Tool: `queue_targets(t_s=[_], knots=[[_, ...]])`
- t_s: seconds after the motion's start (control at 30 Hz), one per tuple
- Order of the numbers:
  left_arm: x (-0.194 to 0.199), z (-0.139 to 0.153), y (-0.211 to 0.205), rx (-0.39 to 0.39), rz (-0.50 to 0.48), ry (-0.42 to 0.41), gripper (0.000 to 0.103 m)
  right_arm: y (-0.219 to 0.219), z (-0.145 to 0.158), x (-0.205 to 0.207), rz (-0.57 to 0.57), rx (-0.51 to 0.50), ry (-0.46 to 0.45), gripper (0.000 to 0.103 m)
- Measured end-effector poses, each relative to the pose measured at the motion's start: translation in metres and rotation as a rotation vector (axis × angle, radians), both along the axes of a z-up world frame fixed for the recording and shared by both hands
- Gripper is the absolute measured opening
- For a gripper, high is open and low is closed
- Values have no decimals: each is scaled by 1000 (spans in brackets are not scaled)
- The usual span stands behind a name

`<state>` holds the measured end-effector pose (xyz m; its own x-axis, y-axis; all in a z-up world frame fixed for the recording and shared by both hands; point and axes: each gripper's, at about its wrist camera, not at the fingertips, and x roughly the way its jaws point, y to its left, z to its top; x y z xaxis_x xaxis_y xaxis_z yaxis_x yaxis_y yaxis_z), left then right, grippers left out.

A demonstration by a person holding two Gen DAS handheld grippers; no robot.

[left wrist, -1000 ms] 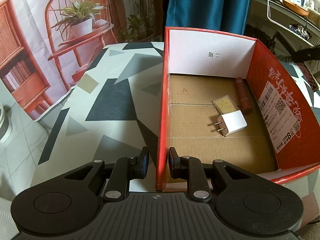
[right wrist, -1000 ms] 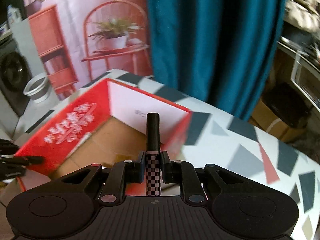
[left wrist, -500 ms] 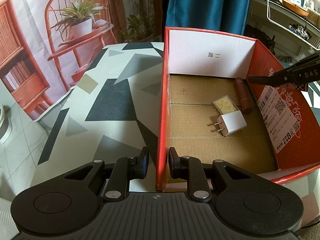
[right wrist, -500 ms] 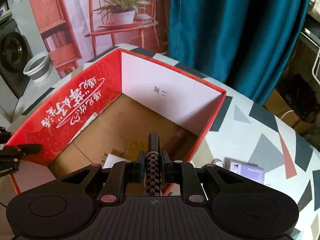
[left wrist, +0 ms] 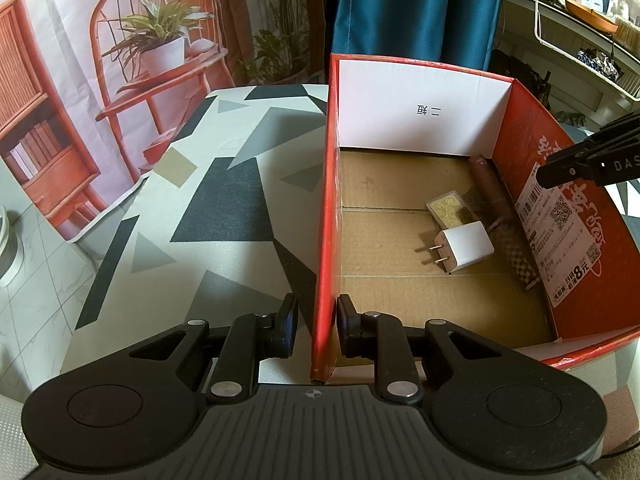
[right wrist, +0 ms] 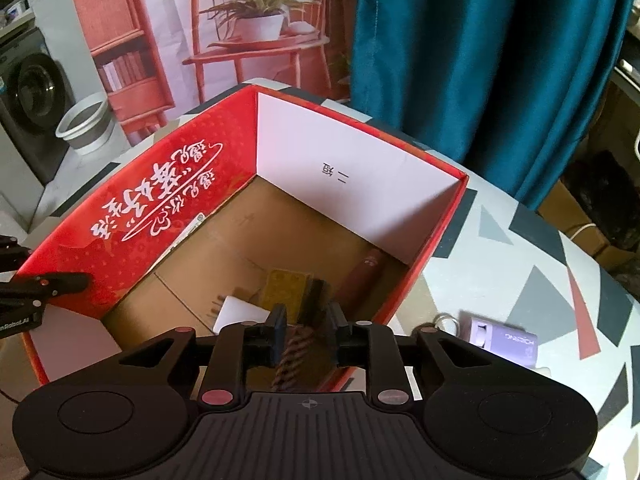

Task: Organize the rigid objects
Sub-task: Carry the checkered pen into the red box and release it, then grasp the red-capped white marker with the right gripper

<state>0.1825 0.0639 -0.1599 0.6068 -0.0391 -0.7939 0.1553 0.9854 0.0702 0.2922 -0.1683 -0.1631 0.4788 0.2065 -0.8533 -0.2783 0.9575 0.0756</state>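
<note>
A red cardboard box (left wrist: 326, 208) stands on the patterned table. My left gripper (left wrist: 318, 320) is shut on its near left wall. Inside lie a white plug adapter (left wrist: 464, 246), a gold card (left wrist: 448, 208), a dark red tube (left wrist: 490, 184) and a checkered black pen (left wrist: 520, 256), blurred by the right wall. My right gripper (right wrist: 306, 320) is open above the box (right wrist: 424, 256), and the pen (right wrist: 298, 344) shows blurred between and below its fingers. The right gripper also shows at the right edge of the left wrist view (left wrist: 592, 160).
A lilac case (right wrist: 504, 338) and a small metal ring (right wrist: 446, 322) lie on the table right of the box. A teal curtain (right wrist: 460, 48) hangs behind. A printed backdrop with a chair stands at the back left.
My right gripper moved over the box, opened and let go of the checkered pen, which now lies inside by the right wall. My left gripper has not moved.
</note>
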Motion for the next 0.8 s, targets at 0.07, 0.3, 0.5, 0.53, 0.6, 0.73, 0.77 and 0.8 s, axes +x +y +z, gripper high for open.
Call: queue_targets(t_s=[0.07,0.3,0.5,0.53,0.6,0.73,0.77,0.8], knots=[[0,0,0,0,0,0,23,-3,6,-2,3,10,-21,21],[0,0,0,0,0,0,23,-46,38,-12,-36,9,-125,28],[0,0,1,-5,4,-1,23,-101,31,-27,-119,-69,-101,29],[0,0,2,-4,4,-1,23,-110,24,-29,-134,-82,-81,29],[0,0,1,-1,4,-2,23,-121,6,-36,-149,-108,-44,29],[-1,0,1,0,5,-2,23,-132,-33,-44,-172,-120,25,28],[-1,0,1,0,5,-2,23,-132,-44,-45,-178,-120,47,28],[-1,0,1,-1,5,-2,23,-132,-53,-44,-181,-118,64,28]])
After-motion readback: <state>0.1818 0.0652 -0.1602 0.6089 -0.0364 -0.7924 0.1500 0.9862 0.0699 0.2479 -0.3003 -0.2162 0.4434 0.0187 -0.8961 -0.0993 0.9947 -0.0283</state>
